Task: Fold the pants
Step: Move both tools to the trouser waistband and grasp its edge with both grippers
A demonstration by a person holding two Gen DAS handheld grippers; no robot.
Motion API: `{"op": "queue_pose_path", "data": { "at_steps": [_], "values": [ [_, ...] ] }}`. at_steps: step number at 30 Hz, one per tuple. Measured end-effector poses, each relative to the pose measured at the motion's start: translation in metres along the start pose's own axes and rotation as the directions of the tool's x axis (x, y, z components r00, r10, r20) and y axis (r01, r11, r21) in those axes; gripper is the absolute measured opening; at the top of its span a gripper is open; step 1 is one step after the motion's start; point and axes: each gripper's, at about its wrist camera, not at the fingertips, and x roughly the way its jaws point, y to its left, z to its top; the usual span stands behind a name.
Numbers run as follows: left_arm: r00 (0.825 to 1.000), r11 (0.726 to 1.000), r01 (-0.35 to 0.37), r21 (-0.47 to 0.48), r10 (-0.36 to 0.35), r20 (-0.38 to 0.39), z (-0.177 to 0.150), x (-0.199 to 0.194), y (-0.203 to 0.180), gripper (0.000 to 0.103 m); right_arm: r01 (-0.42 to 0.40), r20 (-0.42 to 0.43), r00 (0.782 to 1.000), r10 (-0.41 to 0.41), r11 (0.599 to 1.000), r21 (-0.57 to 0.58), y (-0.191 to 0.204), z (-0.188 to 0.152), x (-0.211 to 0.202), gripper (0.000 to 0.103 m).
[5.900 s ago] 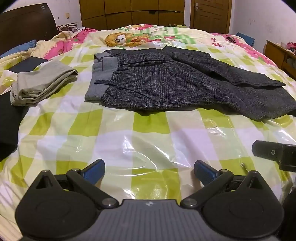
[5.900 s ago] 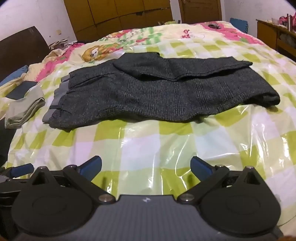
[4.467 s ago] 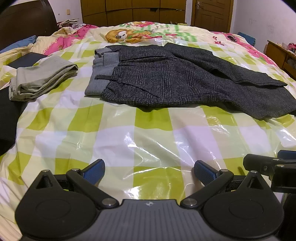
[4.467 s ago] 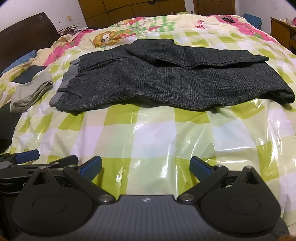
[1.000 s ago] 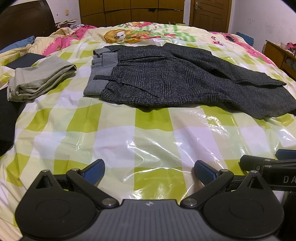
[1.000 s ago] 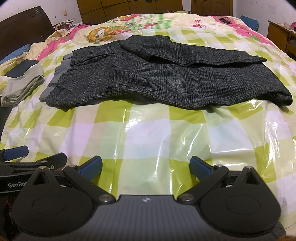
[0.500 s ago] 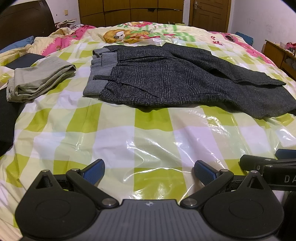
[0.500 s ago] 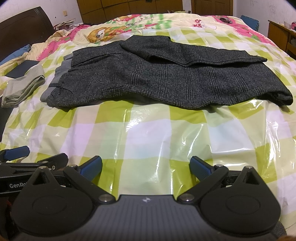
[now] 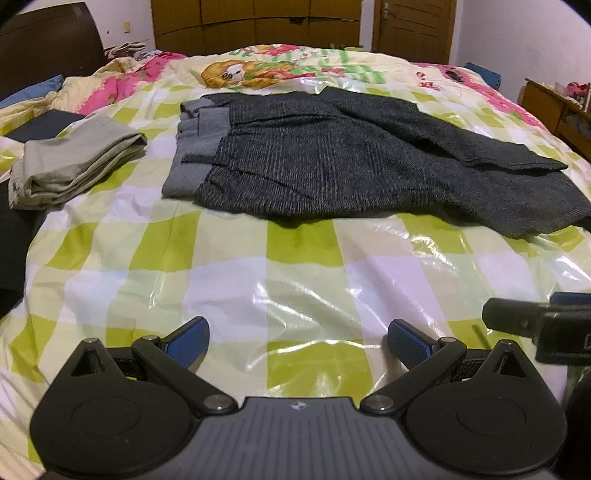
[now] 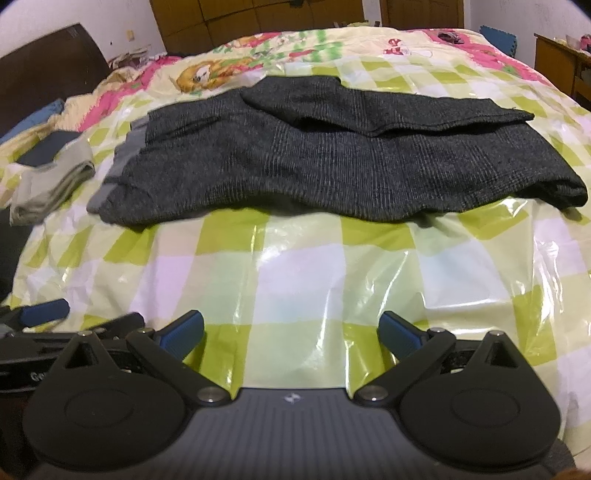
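Dark grey checked pants [image 9: 351, 162] lie spread across the bed, waistband to the left, one leg folded over the other; they also show in the right wrist view [image 10: 332, 158]. My left gripper [image 9: 297, 341] is open and empty, low over the plastic-covered green check sheet, well short of the pants. My right gripper [image 10: 291, 332] is open and empty, also short of the pants' near edge. The right gripper's fingers [image 9: 517, 317] show at the right edge of the left wrist view; the left gripper's fingers [image 10: 44, 312] show at the left of the right wrist view.
A folded beige garment [image 9: 74, 162] lies left of the pants, also in the right wrist view [image 10: 51, 184]. A dark flat item [image 9: 44, 123] lies behind it. A wooden cabinet [image 9: 554, 107] stands at the right. Wardrobes [image 9: 258, 22] and a door [image 9: 413, 29] are beyond the bed.
The right wrist view has tilted and shifted slightly, with the pants now a little higher in it. The left gripper has barely moved. Both stay open.
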Motion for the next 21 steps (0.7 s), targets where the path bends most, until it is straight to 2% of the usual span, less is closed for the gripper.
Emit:
{"op": "queue_pose_path", "data": {
  "at_steps": [4,6,12,18,21],
  "values": [
    [0.999,0.999,-0.019,0.039,0.018,0.040,0.011,0.002,0.009,0.103,-0.029,0.003,1.000,0.029,1.000,-0.002,0.002,0.013,0.005,0.100],
    [0.997,0.998,-0.036,0.056,0.032,0.064,0.020,0.005,0.018,0.103,-0.045,0.002,0.999,0.045,0.999,-0.020,0.007,0.023,0.012,0.096],
    [0.995,0.995,-0.042,0.092,0.034,0.091,0.056,0.029,0.056,0.103,-0.102,0.017,0.994,0.105,0.984,-0.149,0.032,0.062,0.043,0.089],
    [0.998,0.989,0.007,0.149,-0.016,0.062,0.085,0.071,0.076,0.103,-0.147,-0.003,0.988,0.156,0.928,-0.343,0.066,0.082,0.082,0.089],
    [0.998,0.987,0.035,0.158,-0.044,0.053,0.091,0.089,0.080,0.103,-0.177,-0.031,0.983,0.180,0.903,-0.390,0.075,0.082,0.098,0.090]
  ]
}}
